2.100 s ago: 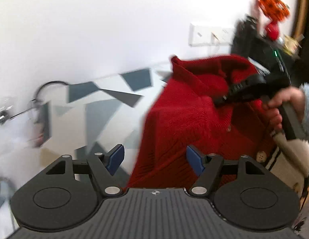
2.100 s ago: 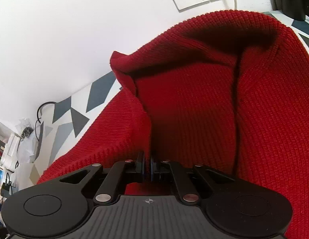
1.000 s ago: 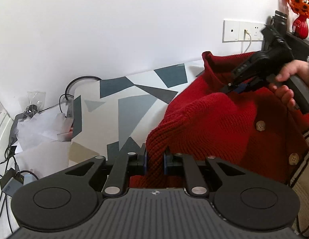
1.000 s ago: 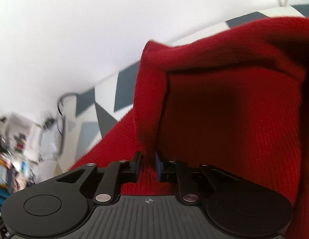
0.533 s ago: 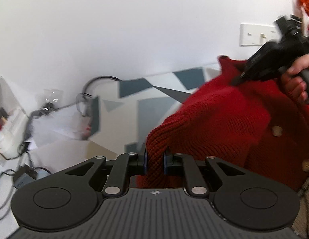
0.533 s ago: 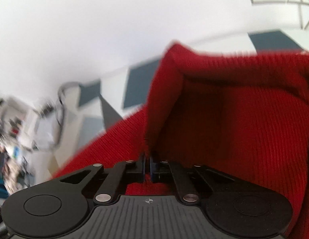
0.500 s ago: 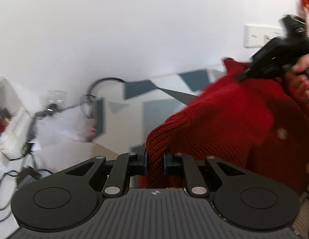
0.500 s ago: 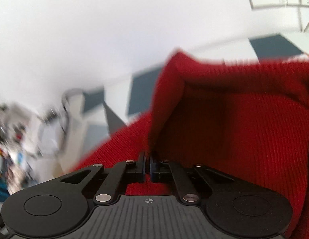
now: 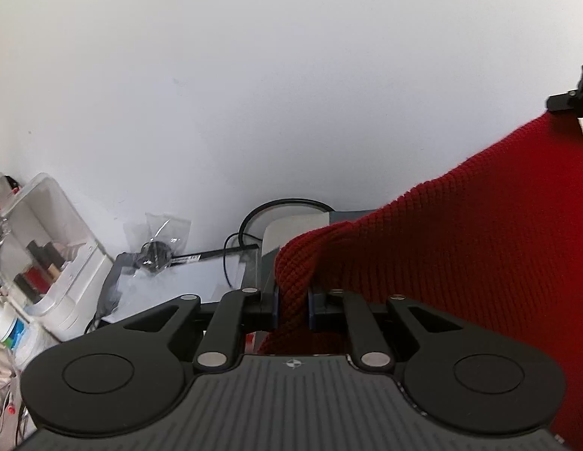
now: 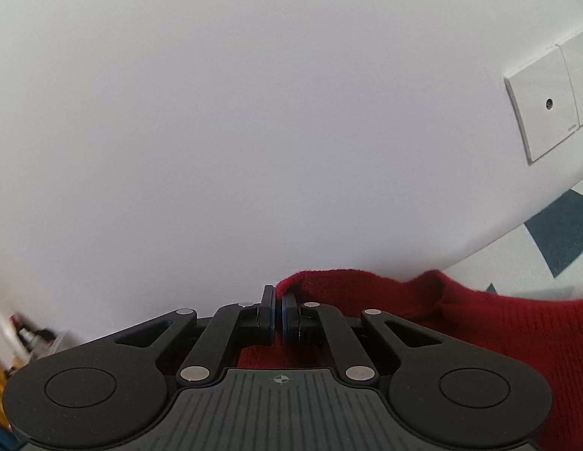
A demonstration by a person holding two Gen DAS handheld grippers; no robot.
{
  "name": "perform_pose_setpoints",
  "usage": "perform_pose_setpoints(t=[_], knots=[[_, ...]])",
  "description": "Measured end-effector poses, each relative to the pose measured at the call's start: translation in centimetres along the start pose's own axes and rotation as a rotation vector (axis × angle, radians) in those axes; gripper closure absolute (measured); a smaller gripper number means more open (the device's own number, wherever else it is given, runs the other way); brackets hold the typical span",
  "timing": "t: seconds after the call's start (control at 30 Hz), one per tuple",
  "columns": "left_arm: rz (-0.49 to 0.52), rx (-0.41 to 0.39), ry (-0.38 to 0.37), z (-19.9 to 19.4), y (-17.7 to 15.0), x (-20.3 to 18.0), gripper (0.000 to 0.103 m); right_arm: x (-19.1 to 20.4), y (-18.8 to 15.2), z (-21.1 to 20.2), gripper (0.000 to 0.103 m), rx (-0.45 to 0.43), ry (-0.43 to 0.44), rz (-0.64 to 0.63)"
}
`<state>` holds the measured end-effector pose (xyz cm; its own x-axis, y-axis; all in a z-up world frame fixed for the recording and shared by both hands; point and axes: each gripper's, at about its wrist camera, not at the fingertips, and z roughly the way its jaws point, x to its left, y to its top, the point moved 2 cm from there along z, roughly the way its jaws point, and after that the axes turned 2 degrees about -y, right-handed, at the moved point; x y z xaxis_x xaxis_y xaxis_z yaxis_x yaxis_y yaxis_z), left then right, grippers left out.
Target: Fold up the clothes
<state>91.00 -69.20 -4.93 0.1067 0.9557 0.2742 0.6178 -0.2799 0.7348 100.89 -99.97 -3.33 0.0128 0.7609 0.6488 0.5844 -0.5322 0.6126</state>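
Note:
A red knitted cardigan (image 9: pixel 479 248) hangs stretched in the air between both grippers. My left gripper (image 9: pixel 292 306) is shut on a thick rolled edge of it. In the left wrist view the knit runs up to the right, where the tip of my right gripper (image 9: pixel 569 101) holds the far corner. In the right wrist view my right gripper (image 10: pixel 279 317) is shut on a thin edge of the cardigan (image 10: pixel 498 330), which hangs below and to the right. Most of the garment is out of view.
A white wall fills both views. A table with a grey and white geometric cloth (image 10: pixel 562 236) lies below. A black cable loop (image 9: pixel 287 205), a plastic bag (image 9: pixel 159 240) and a white organiser with bottles (image 9: pixel 47 240) sit at the left. Wall sockets (image 10: pixel 547 105) are at the right.
Both grippers have lifted the cardigan and tilted up toward the wall. They have moved apart, so the knit is pulled taut between them. The left view has swung left.

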Motion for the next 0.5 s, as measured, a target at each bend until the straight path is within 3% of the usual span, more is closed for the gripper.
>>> perform_pose_setpoints(t=[0.27, 0.5], knots=[[-0.005, 0.074, -0.014, 6.0, -0.5, -1.7, 0.089, -3.6, 1.2, 5.5, 0.1, -0.025, -0.157, -0.019], [-0.01, 0.143, -0.034, 10.9, -1.2, -3.2, 0.089, -5.3, -1.2, 9.7, 0.1, 0.015, -0.231, -0.07]])
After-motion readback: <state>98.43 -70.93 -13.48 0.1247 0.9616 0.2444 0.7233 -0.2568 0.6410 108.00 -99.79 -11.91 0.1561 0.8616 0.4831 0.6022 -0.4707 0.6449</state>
